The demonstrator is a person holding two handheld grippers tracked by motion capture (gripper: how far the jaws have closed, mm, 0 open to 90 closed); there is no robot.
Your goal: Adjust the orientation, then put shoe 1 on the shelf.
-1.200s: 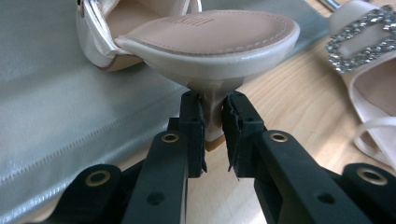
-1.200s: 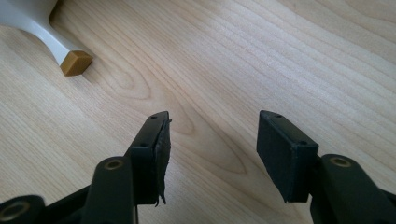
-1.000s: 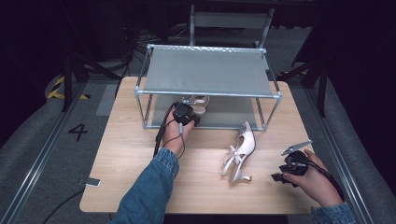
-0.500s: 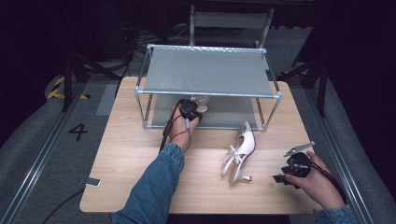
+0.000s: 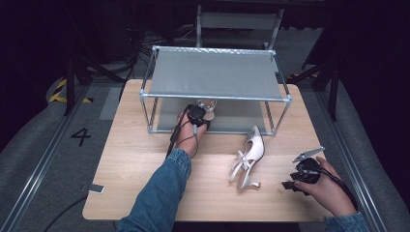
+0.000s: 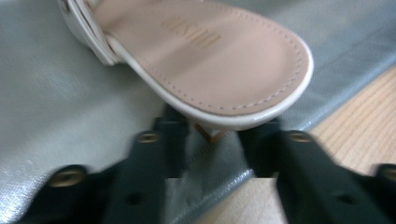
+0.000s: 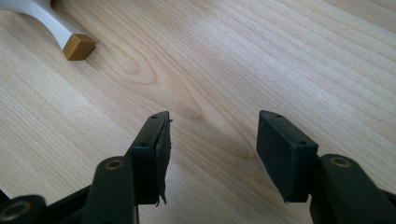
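- I'm seeing my left gripper (image 6: pixel 212 140) opening off the sandal (image 6: pixel 205 60) — heel tip between its jaws, toe cut off.
- Right gripper (image 7: pixel 212 144) is gaping over bare table (image 7: pixel 280 56).

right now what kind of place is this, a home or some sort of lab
Most likely a recording lab, not a home: a bare wooden table on a dark floor marked with a number 4, loose cables behind, and a metal shoe rack staged as a prop.

Table evenly lit, surroundings dark; left gripper view blurred, soft shadows.
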